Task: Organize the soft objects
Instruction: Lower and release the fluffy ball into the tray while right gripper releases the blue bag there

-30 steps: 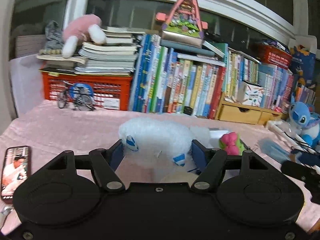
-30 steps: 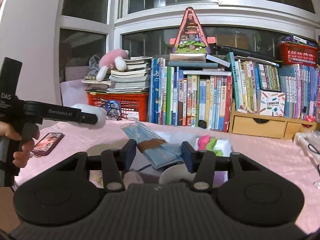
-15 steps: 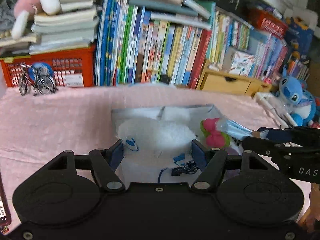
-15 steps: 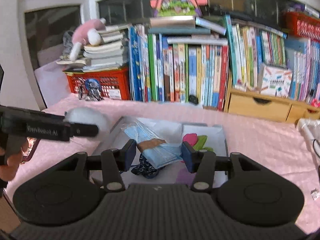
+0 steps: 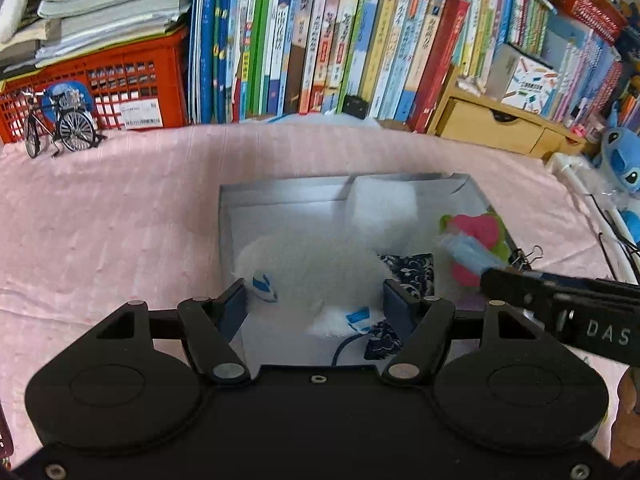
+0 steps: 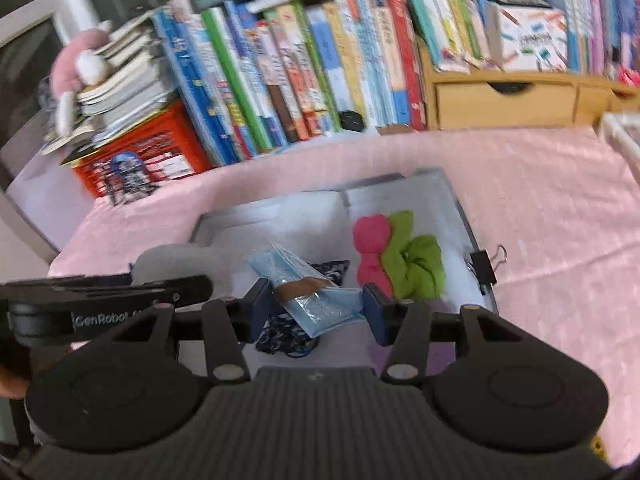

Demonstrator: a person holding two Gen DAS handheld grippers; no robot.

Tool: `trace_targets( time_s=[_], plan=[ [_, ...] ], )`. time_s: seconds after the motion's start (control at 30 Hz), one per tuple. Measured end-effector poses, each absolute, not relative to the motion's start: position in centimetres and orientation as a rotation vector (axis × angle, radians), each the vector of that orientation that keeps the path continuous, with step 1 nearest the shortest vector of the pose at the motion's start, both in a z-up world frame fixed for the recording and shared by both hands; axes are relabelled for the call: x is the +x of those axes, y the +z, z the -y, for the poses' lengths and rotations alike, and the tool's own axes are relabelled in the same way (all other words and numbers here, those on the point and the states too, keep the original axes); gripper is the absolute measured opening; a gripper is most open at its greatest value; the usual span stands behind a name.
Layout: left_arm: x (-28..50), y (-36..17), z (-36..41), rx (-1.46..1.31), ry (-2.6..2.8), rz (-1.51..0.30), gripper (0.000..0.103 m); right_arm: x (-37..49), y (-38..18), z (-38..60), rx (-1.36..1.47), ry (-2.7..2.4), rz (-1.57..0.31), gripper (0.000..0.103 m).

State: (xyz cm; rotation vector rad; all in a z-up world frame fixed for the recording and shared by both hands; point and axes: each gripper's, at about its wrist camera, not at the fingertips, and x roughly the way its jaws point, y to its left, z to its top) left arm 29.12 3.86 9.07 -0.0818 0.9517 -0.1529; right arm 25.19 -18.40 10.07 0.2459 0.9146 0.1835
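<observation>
I see a pink-and-green cloth bundle already in the shallow grey box mid-frame. My left tool grips a fluffy white plush, my right tool a clear-wrapped blue mask pack; both hang over the box, unreleased.

Box before books

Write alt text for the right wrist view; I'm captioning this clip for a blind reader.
The right tool grips a blue packaged face mask over a shallow grey box on a pink cloth. The box holds a pink and green cloth and dark patterned fabric. The left tool, holding a white plush, enters from the left; books line the back.
</observation>
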Motion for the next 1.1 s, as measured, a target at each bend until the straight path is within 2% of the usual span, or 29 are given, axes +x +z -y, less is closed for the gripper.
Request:
trace_targets(
  time_s=[0.67,0.77,1.0,1.1],
  plan=[
    [30.9,6.8,-4.1,-0.105,-0.141,-1.036,0.069,27.4,7.6,16.7,0.178,0.142,-0.999,0.056],
    [31.0,6.6,-4.0,-0.105,-0.143,-1.041,0.065,27.5,7.3,16.6,0.173,0.146,-1.01,0.056],
    [31.0,6.6,-4.2,-0.116,-0.142,-1.036,0.065,27.8,6.8,16.3,0.166,0.152,-1.037,0.056],
    [30.9,6.8,-4.2,-0.108,-0.139,-1.021,0.068,27.7,6.7,16.3,0.163,0.156,-1.038,0.058]
  ],
)
